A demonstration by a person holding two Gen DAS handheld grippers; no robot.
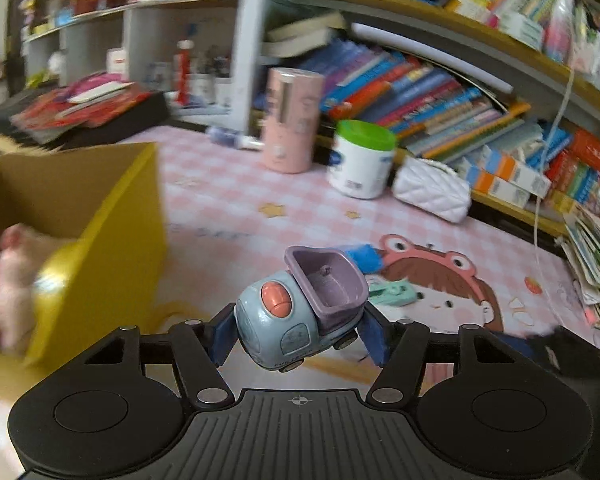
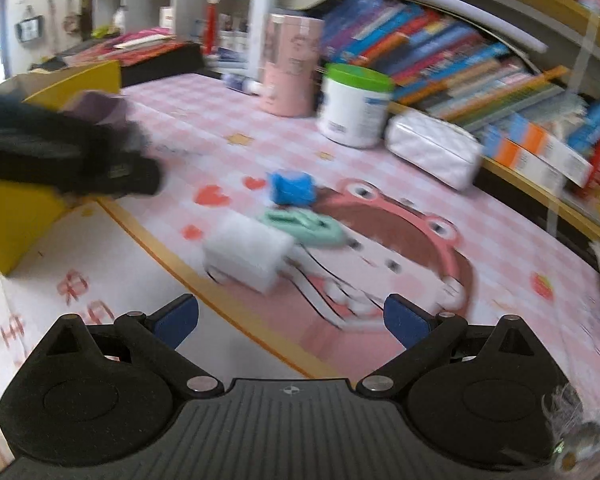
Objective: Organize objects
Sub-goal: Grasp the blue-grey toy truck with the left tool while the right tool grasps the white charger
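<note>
My left gripper point(image 1: 299, 336) is shut on a toy truck point(image 1: 296, 312) with a pale blue cab, an orange dome and a purple tipper bed, held above the pink mat. A yellow box point(image 1: 116, 216) stands to its left, with a pink plush point(image 1: 8, 280) and a gold ball point(image 1: 56, 276) inside. My right gripper point(image 2: 292, 318) hangs open over the mat with nothing between its fingers. Ahead of it lie a white block point(image 2: 248, 256), a mint-green piece point(image 2: 304, 224) and a blue piece point(image 2: 292, 188). In the right wrist view, a black sleeve point(image 2: 60, 160) reaches across by the yellow box point(image 2: 16, 216).
A pink canister point(image 1: 292, 120), a white tub with a green lid point(image 1: 360, 160) and a white quilted pouch point(image 1: 432, 190) stand at the mat's far edge. Behind them, shelves packed with books point(image 1: 440, 92) run along the back and right. A thin cable point(image 1: 552, 140) hangs at the right.
</note>
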